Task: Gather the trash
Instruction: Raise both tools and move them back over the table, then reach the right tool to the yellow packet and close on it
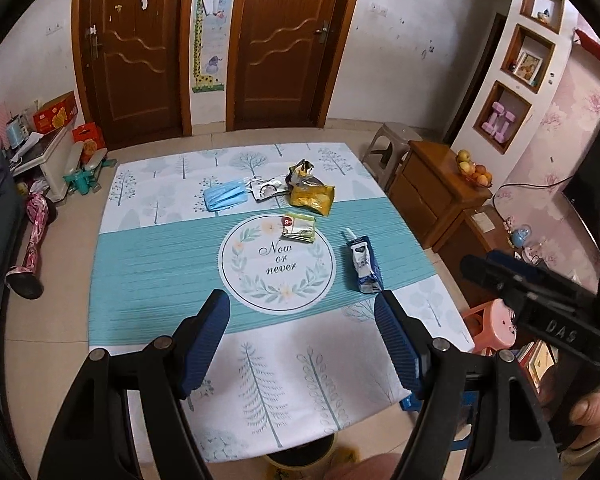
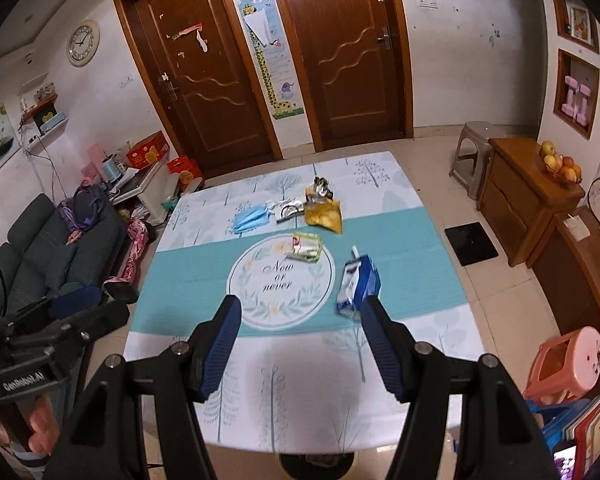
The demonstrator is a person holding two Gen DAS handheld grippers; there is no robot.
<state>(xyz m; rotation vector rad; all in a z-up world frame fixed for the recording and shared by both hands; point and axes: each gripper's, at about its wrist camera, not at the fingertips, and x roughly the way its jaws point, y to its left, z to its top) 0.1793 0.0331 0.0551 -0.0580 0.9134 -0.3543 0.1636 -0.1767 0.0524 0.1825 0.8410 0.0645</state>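
Claws (image 1: 302,320) (image 2: 300,330) both hanging apart, empty; crushed carton (image 1: 363,266) beside tabletop (image 1: 148,252) emblem (image 1: 277,263) looking light, crumply; pinching midbody advisable.

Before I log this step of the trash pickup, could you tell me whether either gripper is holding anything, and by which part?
Nothing is held. The left gripper and right gripper both hang open above the table, nothing between their fingers.

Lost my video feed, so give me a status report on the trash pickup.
Left gripper and right gripper open, empty, above near table edge. Blue carton, green packet, yellow bag, mask untouched on tablecloth. Nothing blocking.
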